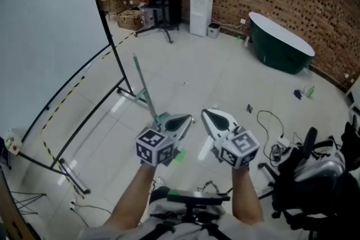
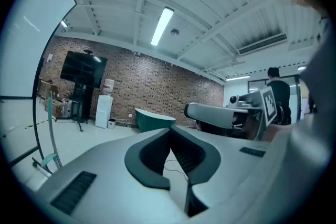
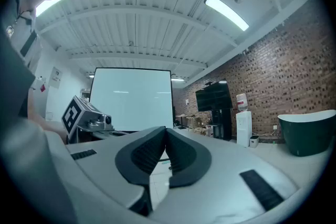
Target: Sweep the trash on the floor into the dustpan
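The person held both tools out level over the pale tiled floor [image 1: 185, 64]. The left gripper [image 1: 185, 121] had its jaws pressed together with nothing in them. The right gripper [image 1: 209, 116] was the same, with its jaws closed and empty.

The tall pale-green cleaning tool with a long thin handle [image 1: 143, 84] stood on the floor just in front of the left gripper and a little to its left. Its handle went almost straight up, leaning a bit away from the person (it could be the broom or the dustpan, it was too small to tell). The left gripper was the nearer one, so it looked like the one to take the handle. Its jaws would need to open first.

A small dark scrap [image 1: 249, 108] lay on the floor off to the right. More small bits [image 1: 304, 93] lay farther off, near the dark green bathtub [image 1: 281, 45]. These might be the trash.

The big white screen on black legs [image 1: 50, 36] stood close on the left of the handle. A black chair [image 1: 304, 160] and loose cables [image 1: 270, 121] sat on the right and could get in the way of sweeping.
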Tool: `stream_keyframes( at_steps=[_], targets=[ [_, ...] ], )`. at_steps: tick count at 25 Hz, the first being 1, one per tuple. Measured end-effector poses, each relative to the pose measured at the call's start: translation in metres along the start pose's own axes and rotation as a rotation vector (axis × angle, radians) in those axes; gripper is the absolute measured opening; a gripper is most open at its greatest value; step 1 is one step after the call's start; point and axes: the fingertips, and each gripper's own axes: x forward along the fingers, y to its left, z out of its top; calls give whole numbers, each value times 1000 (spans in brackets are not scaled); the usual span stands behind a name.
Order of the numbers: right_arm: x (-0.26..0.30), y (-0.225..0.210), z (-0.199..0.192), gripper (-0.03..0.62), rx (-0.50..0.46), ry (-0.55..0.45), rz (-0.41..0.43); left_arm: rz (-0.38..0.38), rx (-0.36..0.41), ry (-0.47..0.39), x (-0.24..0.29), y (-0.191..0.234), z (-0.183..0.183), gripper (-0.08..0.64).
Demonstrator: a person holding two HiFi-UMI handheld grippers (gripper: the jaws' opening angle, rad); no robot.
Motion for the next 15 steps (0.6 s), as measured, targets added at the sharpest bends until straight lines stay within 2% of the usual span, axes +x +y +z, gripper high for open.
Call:
stream_keyframes(
  at_steps=[10, 15],
  targets=[
    [9, -8, -6, 0, 19, 9, 36, 34, 0, 30, 5, 10, -7, 5],
    [39, -7, -16, 0, 41, 28, 73, 87, -24, 43, -4, 45, -15, 6]
  ],
)
